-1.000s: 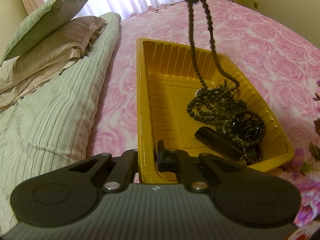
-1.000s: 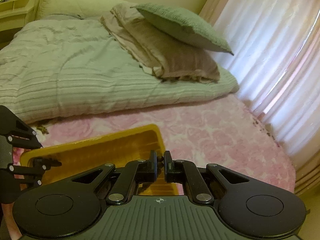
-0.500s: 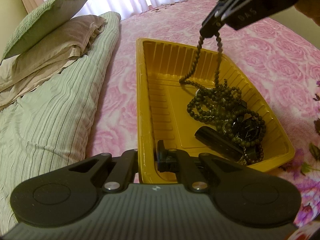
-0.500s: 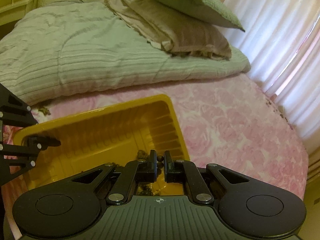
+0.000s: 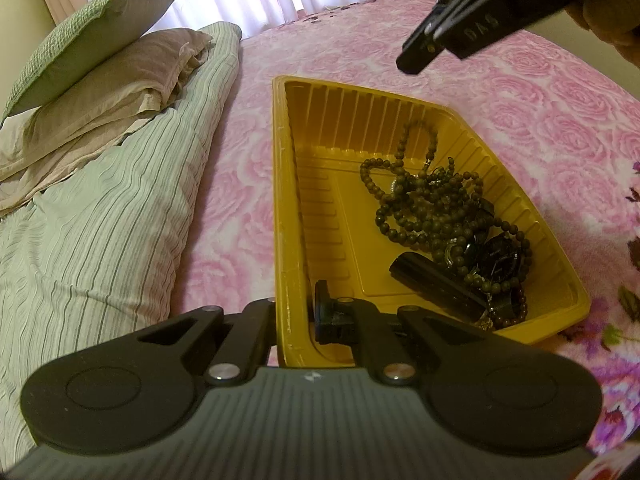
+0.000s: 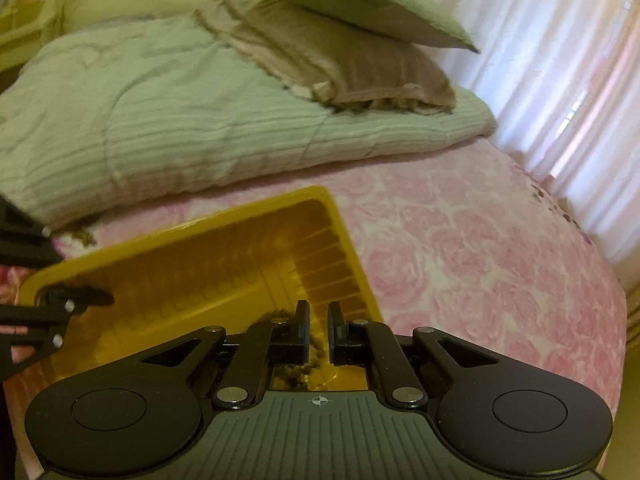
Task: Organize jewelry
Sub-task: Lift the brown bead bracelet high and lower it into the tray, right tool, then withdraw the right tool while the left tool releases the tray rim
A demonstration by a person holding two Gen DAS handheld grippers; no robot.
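A yellow plastic tray (image 5: pixel 282 216) lies on the pink rose bedspread; it also shows in the right wrist view (image 6: pixel 224 260). In it lie dark bead strings (image 5: pixel 424 200), a black watch (image 5: pixel 500 260) and a black cylinder (image 5: pixel 436 286). My left gripper (image 5: pixel 294 316) is shut on the tray's near left rim. My right gripper (image 6: pixel 318 332) hovers above the tray's far end with a narrow gap between its fingers and nothing in it; it also shows in the left wrist view (image 5: pixel 420 54).
A striped green quilt (image 5: pixel 92 220) lies left of the tray, with a brown pillow (image 5: pixel 116 80) and a green pillow (image 5: pixel 84 36) stacked at its far end. White curtains (image 6: pixel 560 60) hang beyond the bed. Pink bedspread (image 5: pixel 560 120) spreads right of the tray.
My right gripper has let go of the bead string, which now lies fully in the tray. The right gripper has opened slightly and risen. The left gripper has not moved.
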